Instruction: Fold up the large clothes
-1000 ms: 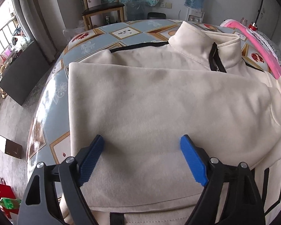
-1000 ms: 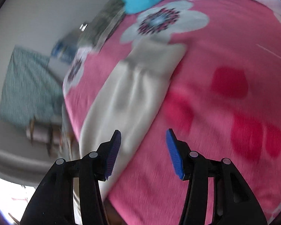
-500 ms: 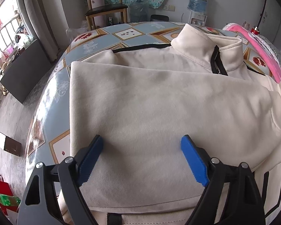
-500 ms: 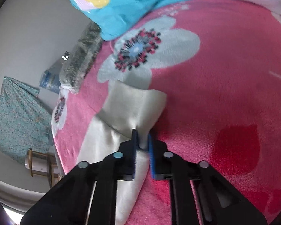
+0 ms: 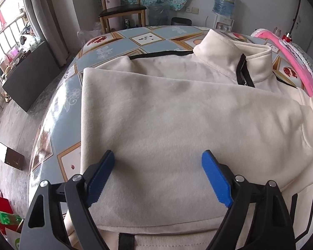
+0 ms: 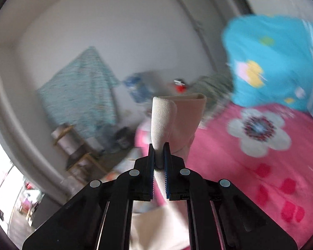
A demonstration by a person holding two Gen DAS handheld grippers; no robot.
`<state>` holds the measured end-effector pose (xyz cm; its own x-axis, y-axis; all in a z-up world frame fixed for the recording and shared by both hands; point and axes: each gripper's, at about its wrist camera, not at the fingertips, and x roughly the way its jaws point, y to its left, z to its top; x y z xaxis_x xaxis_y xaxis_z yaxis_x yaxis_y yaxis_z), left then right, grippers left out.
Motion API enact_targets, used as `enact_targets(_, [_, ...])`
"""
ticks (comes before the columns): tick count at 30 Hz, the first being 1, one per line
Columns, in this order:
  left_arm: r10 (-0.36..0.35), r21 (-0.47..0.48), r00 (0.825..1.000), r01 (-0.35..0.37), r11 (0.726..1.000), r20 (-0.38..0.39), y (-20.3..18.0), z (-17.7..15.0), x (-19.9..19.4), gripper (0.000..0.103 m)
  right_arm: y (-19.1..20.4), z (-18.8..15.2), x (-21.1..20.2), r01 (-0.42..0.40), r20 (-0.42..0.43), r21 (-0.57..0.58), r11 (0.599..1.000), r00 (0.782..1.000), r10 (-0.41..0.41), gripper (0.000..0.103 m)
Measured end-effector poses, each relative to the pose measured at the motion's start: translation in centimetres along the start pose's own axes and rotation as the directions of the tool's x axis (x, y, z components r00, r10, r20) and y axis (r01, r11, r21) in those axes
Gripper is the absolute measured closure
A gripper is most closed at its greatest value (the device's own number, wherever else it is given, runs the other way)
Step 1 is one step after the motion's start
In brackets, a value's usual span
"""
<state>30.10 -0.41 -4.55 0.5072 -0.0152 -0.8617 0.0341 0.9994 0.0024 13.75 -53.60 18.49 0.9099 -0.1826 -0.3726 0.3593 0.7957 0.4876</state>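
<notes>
Garment: cream fleece jacket (image 5: 177, 125), soft, limp, bulky.
Left tongs (image 5: 158, 164): wide, empty, over table (image 5: 58, 112).
Right tongs (image 6: 159, 156): clamped on cuff (image 6: 162, 120).
Hold: cuffs, hems.

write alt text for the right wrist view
The right tool is shut on the ribbed cuff of a cream fleece sleeve, held up above a pink flowered blanket. A turquoise patterned cushion and a blurred room lie behind.
</notes>
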Motion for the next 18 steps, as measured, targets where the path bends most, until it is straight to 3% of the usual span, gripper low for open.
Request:
enact_targets(4, [-0.008, -0.001, 1.000, 0.008, 1.000, 0.014, 0.6, -0.2, -0.6, 0.019, 6.2, -1.1, -1.1, -0.110, -0.006, -0.085, 0.990, 0.994, 0.110, 0.095])
enact_targets(10, [-0.029, -0.013, 0.999, 0.029, 0.999, 0.027, 2.3, -0.7, -1.7, 0.024, 15.4, -6.5, -1.3, -0.255, -0.060, -0.224, 0.941, 0.967, 0.248, 0.095])
enact_targets(16, [-0.065, -0.032, 0.998, 0.065, 0.997, 0.022, 4.4, -1.7, -3.5, 0.028, 24.2, -15.7, 2.0, -0.435, -0.279, -0.274, 0.858, 0.890, 0.362, 0.095])
enact_targets(18, [-0.088, -0.045, 0.996, 0.088, 0.995, 0.020, 5.4, -2.3, -4.3, 0.028, 27.0, -20.4, 4.0, -0.487, -0.379, -0.278, 0.828, 0.848, 0.371, 0.095])
